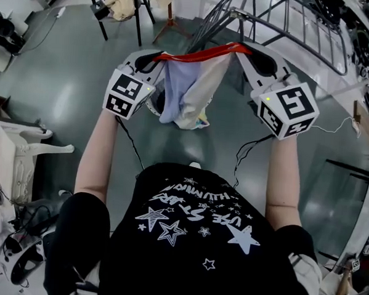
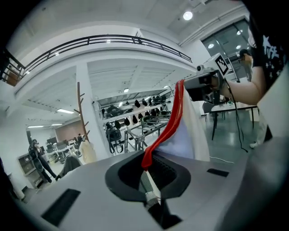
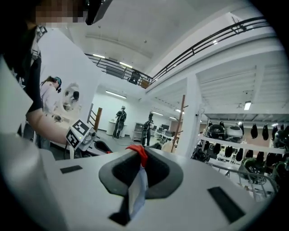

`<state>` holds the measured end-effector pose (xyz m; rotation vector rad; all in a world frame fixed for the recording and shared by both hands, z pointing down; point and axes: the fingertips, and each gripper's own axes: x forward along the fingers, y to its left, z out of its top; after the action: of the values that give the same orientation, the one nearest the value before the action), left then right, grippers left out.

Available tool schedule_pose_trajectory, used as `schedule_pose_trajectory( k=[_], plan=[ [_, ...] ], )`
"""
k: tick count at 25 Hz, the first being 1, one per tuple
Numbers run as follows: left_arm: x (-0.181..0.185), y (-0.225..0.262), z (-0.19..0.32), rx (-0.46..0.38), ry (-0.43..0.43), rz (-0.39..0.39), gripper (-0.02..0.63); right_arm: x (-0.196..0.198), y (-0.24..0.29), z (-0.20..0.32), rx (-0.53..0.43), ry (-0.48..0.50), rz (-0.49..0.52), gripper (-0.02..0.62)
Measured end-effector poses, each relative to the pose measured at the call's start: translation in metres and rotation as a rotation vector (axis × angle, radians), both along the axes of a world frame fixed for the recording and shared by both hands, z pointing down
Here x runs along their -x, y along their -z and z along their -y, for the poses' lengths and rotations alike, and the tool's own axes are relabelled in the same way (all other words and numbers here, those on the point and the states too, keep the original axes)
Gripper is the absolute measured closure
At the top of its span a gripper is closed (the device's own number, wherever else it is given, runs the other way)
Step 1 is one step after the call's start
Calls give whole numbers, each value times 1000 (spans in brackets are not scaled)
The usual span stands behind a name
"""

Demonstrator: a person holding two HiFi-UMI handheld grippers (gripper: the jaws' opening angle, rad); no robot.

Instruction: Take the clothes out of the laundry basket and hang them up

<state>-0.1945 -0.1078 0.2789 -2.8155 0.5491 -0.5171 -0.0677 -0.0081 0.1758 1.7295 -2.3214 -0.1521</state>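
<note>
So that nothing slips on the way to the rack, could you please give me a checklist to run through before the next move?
1. Left gripper shut on the red waistband: ok.
2. Right gripper shut on the same band: ok.
3. Band stretched between the two grippers: ok.
4. Garment hangs free below the band, unsnagged: ok.
5. Bare rails on the drying rack ahead: ok.
6. Garment over a rail: not ok, it is held short of the rack.
</note>
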Motion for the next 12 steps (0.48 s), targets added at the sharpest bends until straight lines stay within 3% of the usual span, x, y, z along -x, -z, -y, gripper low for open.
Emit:
schedule_pose_trajectory(
  k=[9,10,12],
  plan=[
    [-95,-15,-48,94,-139,-5,572,-73,30,-33,-35,-61,-19,572],
    [-104,-20,-52,112,-141,-1,561,-81,26,-37,-29,-73,-13,571],
    [-117,-32,-60,168,-145,10,478,-97,16,-45,-9,-102,3,572]
  ],
)
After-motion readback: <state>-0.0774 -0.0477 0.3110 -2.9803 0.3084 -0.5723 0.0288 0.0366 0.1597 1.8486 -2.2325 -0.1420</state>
